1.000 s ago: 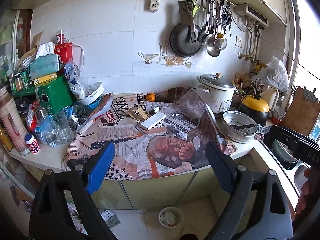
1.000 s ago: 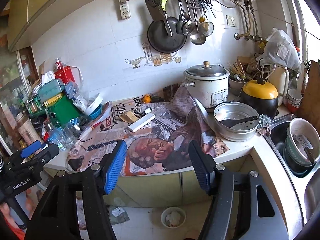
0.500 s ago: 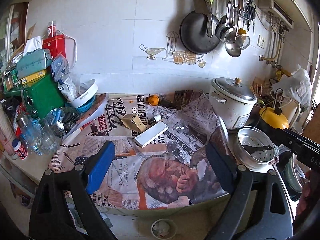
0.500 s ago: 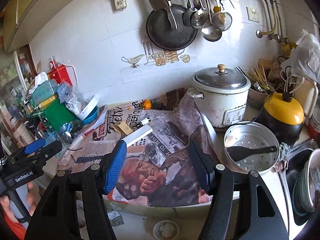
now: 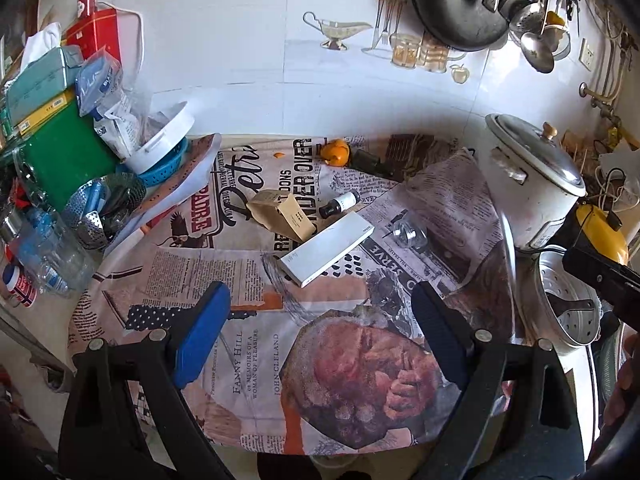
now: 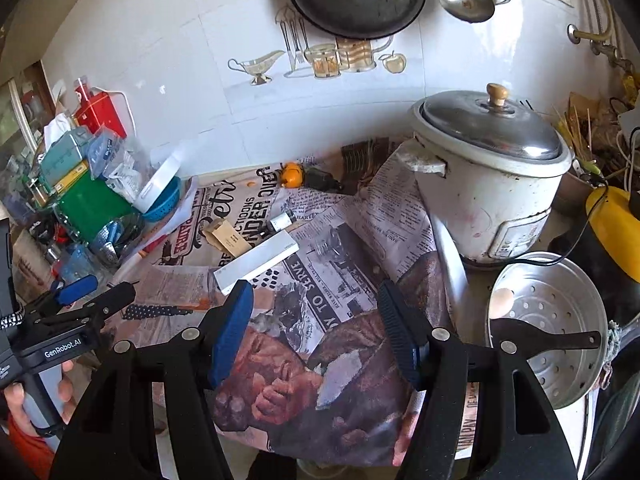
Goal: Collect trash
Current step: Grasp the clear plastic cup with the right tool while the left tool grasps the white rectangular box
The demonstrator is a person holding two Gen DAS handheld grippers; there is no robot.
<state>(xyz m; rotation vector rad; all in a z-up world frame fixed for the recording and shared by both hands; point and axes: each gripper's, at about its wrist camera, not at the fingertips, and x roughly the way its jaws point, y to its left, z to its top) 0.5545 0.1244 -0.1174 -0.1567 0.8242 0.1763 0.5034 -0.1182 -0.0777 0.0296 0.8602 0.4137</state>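
Newsprint-patterned cloth [image 5: 248, 344] is covering the worktop, and the trash is lying on it toward the middle. A flat white box [image 5: 328, 248] is resting at a slant, and just behind it a tan cardboard carton [image 5: 282, 212] is lying on its side. A small dark bottle with a white label [image 5: 339, 203] is lying beside the carton, close to the far corner of the white box. A little clear glass jar [image 5: 409, 236] is sitting to the right of the box, apart from it. Near the tiled wall an orange peel [image 5: 337, 151] is sitting at the back edge of the cloth.

The left tool [image 5: 320, 320] is hovering over the near part of the cloth with its blue-padded fingers standing wide apart and nothing between them. The right tool [image 6: 316, 320] is hovering likewise, its fingers parted less widely and also gripping nothing. In the right wrist view the left tool [image 6: 88, 292] is showing at the left edge, with a hand [image 6: 24, 404] wrapping its handle.

A white rice cooker [image 6: 488, 176] with a metal lid is standing at the right of the cloth. In front of it a perforated metal steamer tray [image 6: 548, 320] is holding a black spatula. At the left a green box [image 5: 60, 160] is sitting among stacked packets, a blue colander and clear bottles.
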